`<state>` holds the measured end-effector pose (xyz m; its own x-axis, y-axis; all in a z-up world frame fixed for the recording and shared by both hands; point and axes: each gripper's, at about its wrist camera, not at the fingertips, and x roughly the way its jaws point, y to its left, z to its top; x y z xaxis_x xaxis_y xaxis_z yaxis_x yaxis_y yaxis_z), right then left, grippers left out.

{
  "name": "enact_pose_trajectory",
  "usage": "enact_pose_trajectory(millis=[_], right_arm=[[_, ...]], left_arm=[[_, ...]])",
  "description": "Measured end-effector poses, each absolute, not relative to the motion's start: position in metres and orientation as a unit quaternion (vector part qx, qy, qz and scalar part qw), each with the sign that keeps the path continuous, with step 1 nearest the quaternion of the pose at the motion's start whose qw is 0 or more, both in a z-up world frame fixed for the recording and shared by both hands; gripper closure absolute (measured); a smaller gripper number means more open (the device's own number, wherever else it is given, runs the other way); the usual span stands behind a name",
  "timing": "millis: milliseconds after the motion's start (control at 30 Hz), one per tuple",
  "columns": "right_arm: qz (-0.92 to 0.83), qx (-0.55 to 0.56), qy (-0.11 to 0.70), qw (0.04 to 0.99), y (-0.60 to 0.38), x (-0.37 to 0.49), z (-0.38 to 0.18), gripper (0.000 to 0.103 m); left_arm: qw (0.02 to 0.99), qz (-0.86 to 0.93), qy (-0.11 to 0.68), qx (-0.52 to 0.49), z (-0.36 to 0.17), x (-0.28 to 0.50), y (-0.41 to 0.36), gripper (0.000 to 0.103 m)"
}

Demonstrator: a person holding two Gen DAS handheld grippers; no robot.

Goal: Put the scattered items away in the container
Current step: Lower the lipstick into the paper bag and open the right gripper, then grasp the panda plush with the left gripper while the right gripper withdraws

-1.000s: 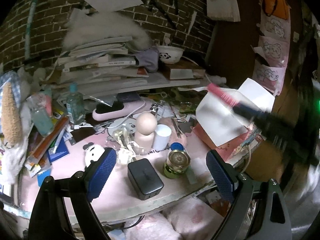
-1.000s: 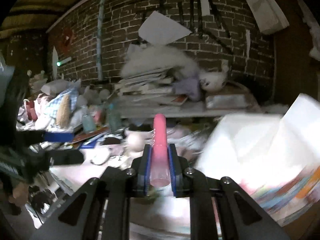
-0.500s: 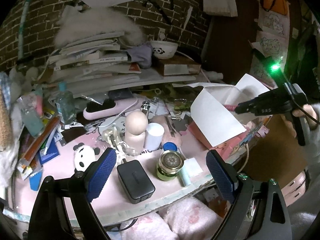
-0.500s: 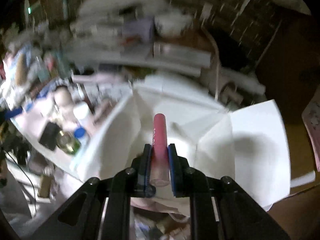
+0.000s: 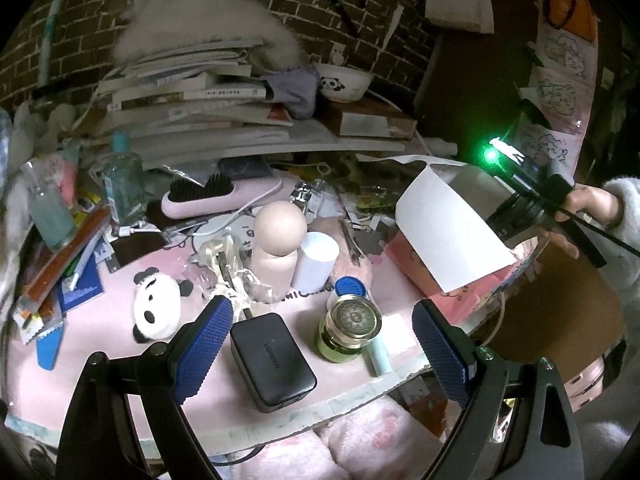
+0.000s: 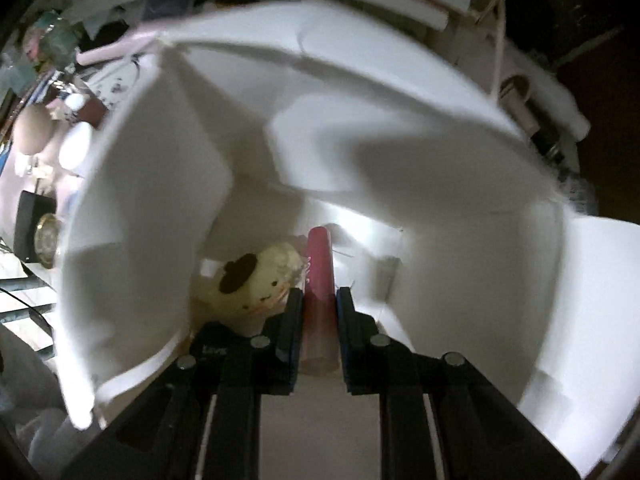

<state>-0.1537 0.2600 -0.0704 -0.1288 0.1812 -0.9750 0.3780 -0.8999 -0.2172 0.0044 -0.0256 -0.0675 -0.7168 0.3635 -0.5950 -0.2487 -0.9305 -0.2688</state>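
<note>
Right gripper (image 6: 318, 312): jaws pinched on a pink tube (image 6: 319, 280), lower centre of frame, inside the white box (image 6: 400, 120); a cream plush (image 6: 256, 276) lies just left of it. Left gripper (image 5: 322, 344): jaws wide apart, holding nothing, above black charger (image 5: 272, 364) and gold-lidded jar (image 5: 351, 330), lower centre.

Left view over desk (image 5: 120, 360), right inside box (image 6: 400, 140)

Right gripper (image 6: 319, 300) clamping pink tube (image 6: 319, 268), inside white box (image 6: 132, 200), beside cream plush (image 6: 256, 276)
</note>
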Motion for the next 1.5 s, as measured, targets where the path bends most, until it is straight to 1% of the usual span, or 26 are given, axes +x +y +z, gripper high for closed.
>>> enact_pose_trajectory(millis=[267, 333, 400, 433, 467, 600, 733, 800, 867, 933, 1000, 1067, 1133, 1200, 1433, 1500], right_arm=[[-0.709, 0.670, 0.210, 0.064, 0.268, -0.155, -0.076, 0.089], [-0.713, 0.667, 0.207, 0.063, 0.270, -0.153, -0.073, 0.087], [-0.724, 0.657, 0.201, 0.059, 0.273, -0.150, -0.064, 0.076], [-0.732, 0.650, 0.196, 0.057, 0.275, -0.149, -0.058, 0.059], [-0.744, 0.639, 0.186, 0.058, 0.277, -0.146, -0.050, 0.049], [-0.787, 0.594, 0.148, 0.078, 0.282, -0.130, -0.019, 0.049], [-0.836, 0.521, 0.081, 0.153, 0.274, -0.100, 0.014, 0.049], [-0.858, 0.469, 0.061, 0.200, 0.262, -0.074, 0.031, 0.044], [-0.879, 0.410, 0.047, 0.240, 0.249, -0.046, 0.044, 0.028], [-0.895, 0.347, 0.039, 0.278, 0.222, -0.018, 0.041, 0.024], [-0.902, 0.300, 0.038, 0.309, 0.195, 0.008, 0.035, 0.024], [-0.896, 0.276, 0.032, 0.347, 0.183, 0.024, 0.024, 0.024], [-0.879, 0.269, 0.012, 0.395, 0.168, 0.040, 0.012, 0.023], [-0.862, 0.277, -0.005, 0.424, 0.157, 0.047, -0.002, 0.020], [-0.840, 0.313, 0.002, 0.442, 0.136, 0.052, -0.053, 0.019], [-0.833, 0.324, -0.002, 0.448, 0.136, 0.053, -0.062, 0.019]], left_arm=[[0.165, 0.922, -0.086, -0.340, -0.068, 0.002, -0.026, 0.013], [0.164, 0.922, -0.086, -0.341, -0.068, 0.001, -0.027, 0.013], [0.162, 0.923, -0.084, -0.340, -0.067, 0.002, -0.027, 0.013], [0.161, 0.923, -0.083, -0.339, -0.066, 0.002, -0.027, 0.013], [0.160, 0.924, -0.082, -0.338, -0.065, 0.003, -0.028, 0.013], [0.151, 0.927, -0.075, -0.334, -0.062, 0.009, -0.031, 0.013], [0.138, 0.929, -0.071, -0.337, -0.065, 0.012, -0.035, 0.013], [0.135, 0.929, -0.070, -0.336, -0.068, 0.013, -0.038, 0.013], [0.126, 0.931, -0.069, -0.336, -0.072, 0.014, -0.041, 0.013], [0.113, 0.931, -0.065, -0.341, -0.078, 0.015, -0.044, 0.013], [0.102, 0.933, -0.061, -0.338, -0.081, 0.016, -0.048, 0.013], [0.086, 0.938, -0.053, -0.331, -0.084, 0.014, -0.053, 0.013], [0.058, 0.943, -0.038, -0.324, -0.086, 0.010, -0.060, 0.013], [0.042, 0.945, -0.031, -0.324, -0.090, 0.003, -0.068, 0.013], [0.012, 0.936, -0.044, -0.349, -0.114, -0.029, -0.093, 0.014], [0.014, 0.933, -0.056, -0.355, -0.122, -0.035, -0.098, 0.019]])
